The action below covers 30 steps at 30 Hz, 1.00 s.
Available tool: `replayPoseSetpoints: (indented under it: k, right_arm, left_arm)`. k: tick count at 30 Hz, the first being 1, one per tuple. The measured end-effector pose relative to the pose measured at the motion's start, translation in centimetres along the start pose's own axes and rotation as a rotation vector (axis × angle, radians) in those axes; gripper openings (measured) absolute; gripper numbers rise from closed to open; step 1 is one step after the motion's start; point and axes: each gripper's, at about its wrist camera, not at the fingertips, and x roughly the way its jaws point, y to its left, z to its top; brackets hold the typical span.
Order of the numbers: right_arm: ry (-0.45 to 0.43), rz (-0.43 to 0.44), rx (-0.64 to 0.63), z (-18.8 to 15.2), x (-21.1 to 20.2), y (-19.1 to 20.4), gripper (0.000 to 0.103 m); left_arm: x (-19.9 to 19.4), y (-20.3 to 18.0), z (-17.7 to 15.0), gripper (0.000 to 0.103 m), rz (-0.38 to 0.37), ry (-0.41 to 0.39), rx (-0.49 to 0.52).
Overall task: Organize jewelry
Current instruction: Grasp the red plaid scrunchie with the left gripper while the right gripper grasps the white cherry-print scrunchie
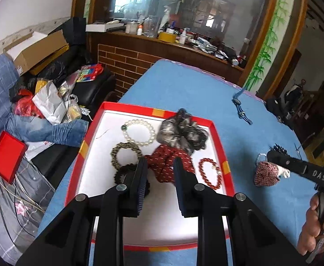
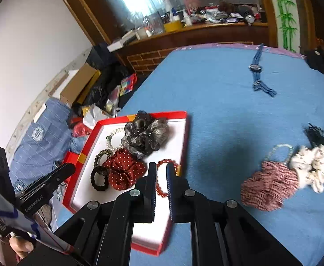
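Note:
A red tray (image 1: pixel 219 141) with a white floor sits on the blue cloth. In it lie a pearl bracelet (image 1: pixel 138 133), an olive bead bracelet (image 1: pixel 117 153), a black hair tie (image 1: pixel 119 175), a red dotted scrunchie (image 1: pixel 164 161), a grey scrunchie (image 1: pixel 179 133) and a red bead bracelet (image 1: pixel 209 173). My left gripper (image 1: pixel 160 161) hangs open above the red dotted scrunchie, pads touching nothing. My right gripper (image 2: pixel 161 167) is shut and empty over the tray's right side. To its right on the cloth lie a striped red scrunchie (image 2: pixel 270 186), a white scrunchie (image 2: pixel 313 166) and a black comb-like piece (image 2: pixel 319 135).
A blue watch (image 2: pixel 258 73) lies far back on the cloth. A clear bead bracelet (image 2: pixel 279 149) rests by the striped scrunchie. Left of the table is a cluttered sofa with a red lid (image 1: pixel 6 156), and behind it a brick counter (image 1: pixel 126 62).

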Motion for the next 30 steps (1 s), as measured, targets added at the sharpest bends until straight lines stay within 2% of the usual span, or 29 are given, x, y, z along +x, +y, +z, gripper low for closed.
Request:
replayPoseSetpoints:
  k: [7, 19, 23, 27, 30]
  right_arm:
    - [-0.054, -0.022, 0.086, -1.6, -4.3, -4.8, 0.013]
    - [-0.112, -0.1, 0.303, -4.1, -9.1, -15.7, 0.014]
    - [-0.111, -0.143, 0.36, -4.1, -9.6, -18.2, 0.024]
    - [-0.09, -0.162, 0.386, -3.1, -8.7, -19.6, 0.039]
    - [-0.079, -0.187, 0.396, -2.4, -7.8, -20.0, 0.04]
  left_arm:
    - [-0.3, -5.3, -1.1, 0.023, -0.038, 0.013, 0.094]
    - [1.7, -15.0, -4.4, 0.023, -0.096, 0.095, 0.27]
    - [2.9, -17.1, -5.1, 0.023, -0.108, 0.131, 0.303]
    - [4.4, -18.4, -5.5, 0.029, -0.122, 0.171, 0.309]
    - [5.4, -19.3, -5.6, 0.029, -0.127, 0.189, 0.318]
